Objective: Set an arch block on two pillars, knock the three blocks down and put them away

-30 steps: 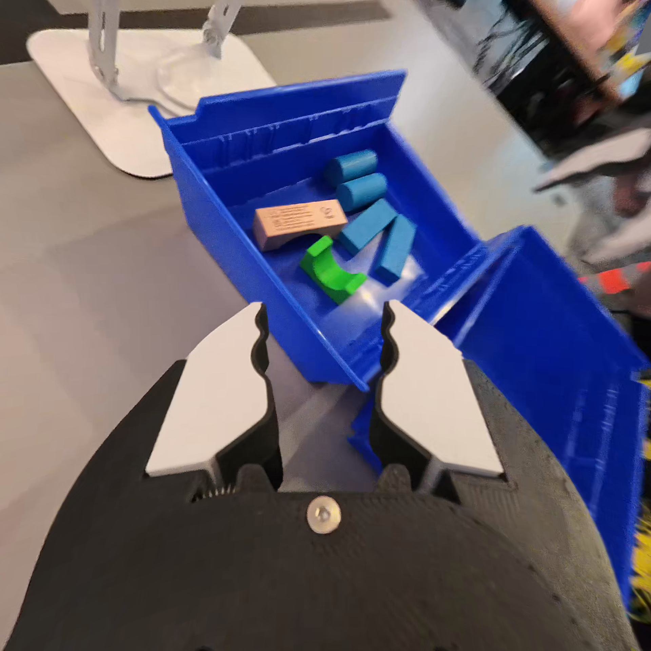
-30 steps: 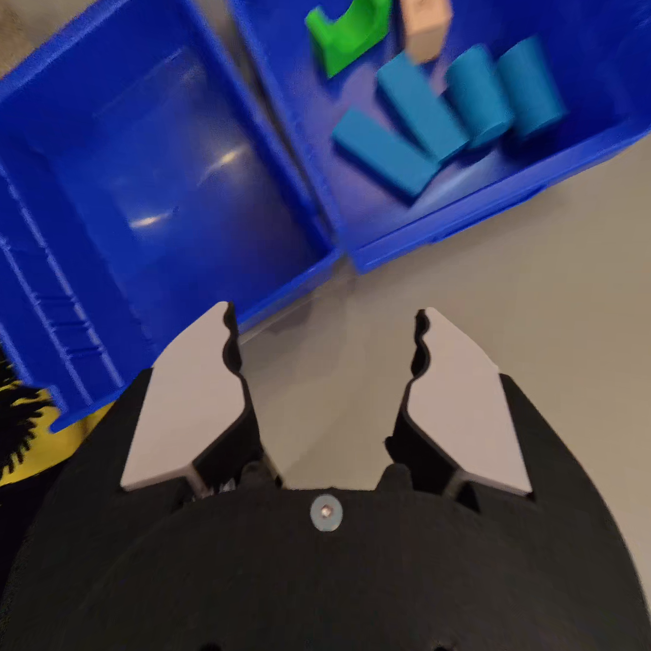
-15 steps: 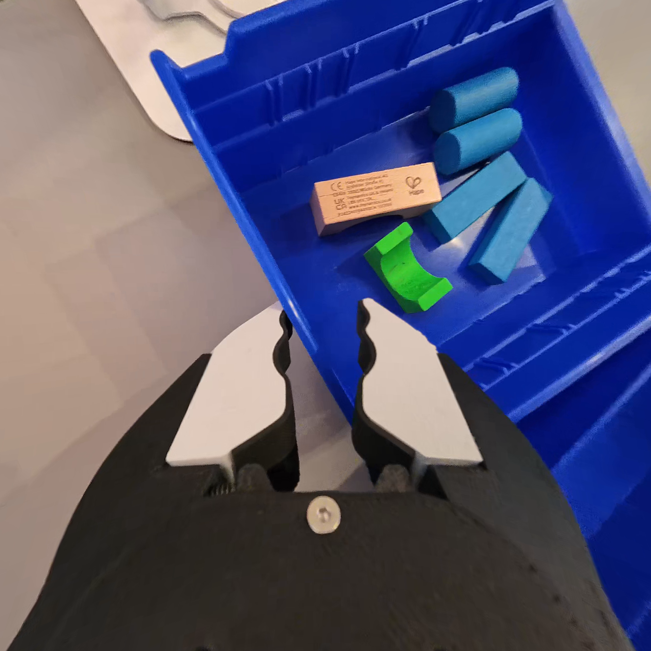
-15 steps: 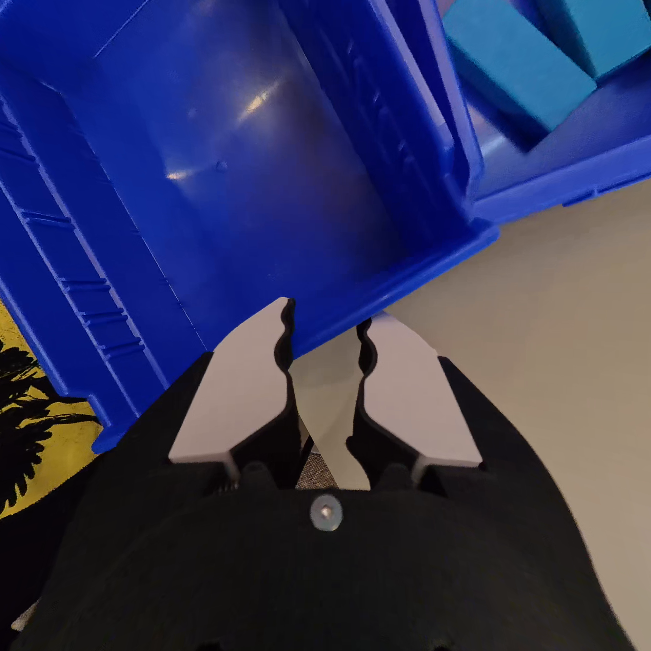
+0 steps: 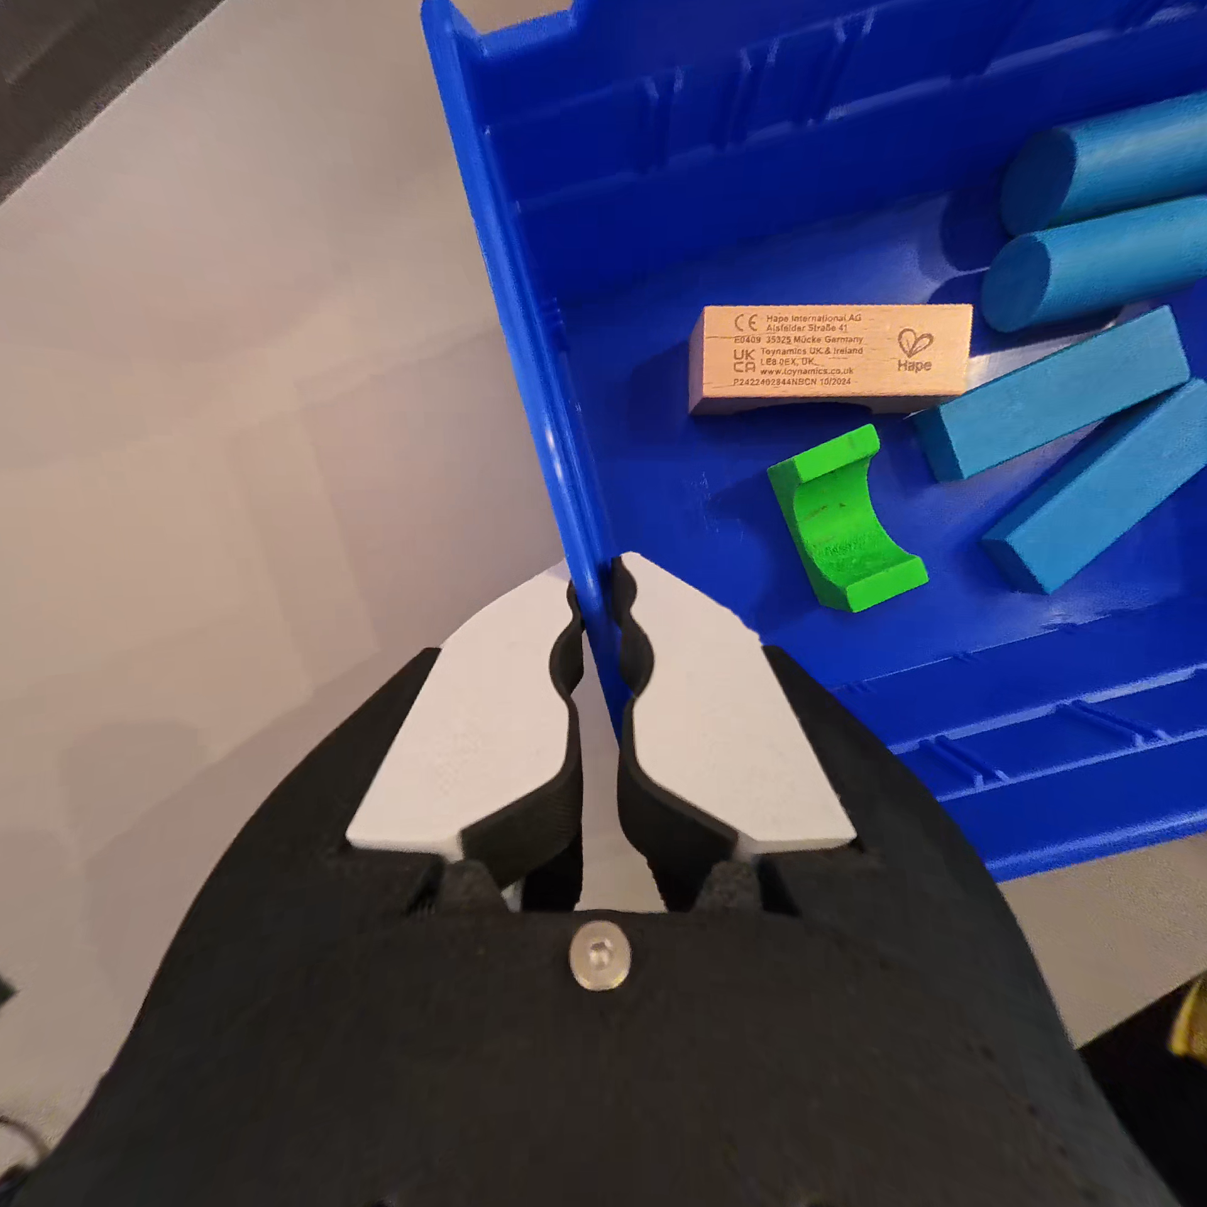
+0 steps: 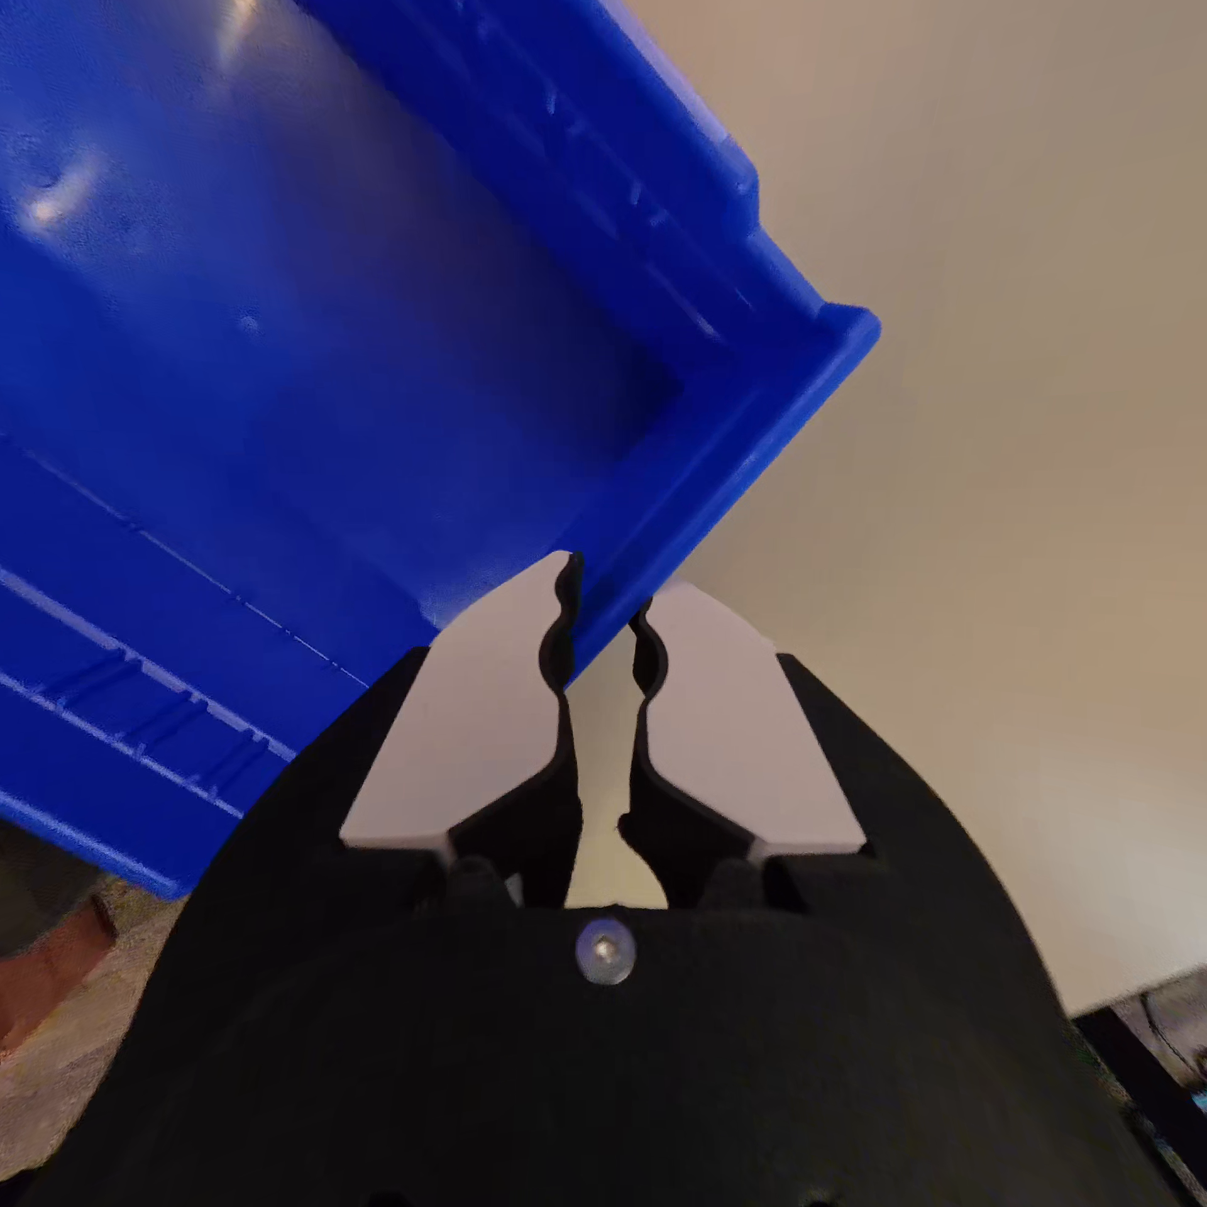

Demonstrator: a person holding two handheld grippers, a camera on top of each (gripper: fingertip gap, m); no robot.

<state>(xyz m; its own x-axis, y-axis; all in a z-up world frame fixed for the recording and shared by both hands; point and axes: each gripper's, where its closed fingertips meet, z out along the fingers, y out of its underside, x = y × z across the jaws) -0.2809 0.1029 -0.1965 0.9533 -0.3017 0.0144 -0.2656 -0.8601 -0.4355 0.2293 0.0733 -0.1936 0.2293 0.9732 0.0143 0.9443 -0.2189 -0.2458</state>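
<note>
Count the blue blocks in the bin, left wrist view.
4: two blue cylinder blocks at the far right, two blue rectangular wooden bars beneath them. More could sit out of frame.

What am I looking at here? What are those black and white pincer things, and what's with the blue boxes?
No robot: a person holds a claw in each hand, and a camera on each looks along its fingers. In the left view, the left claw is pinched on the side wall of a blue bin holding a green arch block, a wooden arch block, two flat blue blocks and two blue cylinders. In the right view, the right claw is pinched on the rim of an empty blue bin. Both sit on a pale table.
</note>
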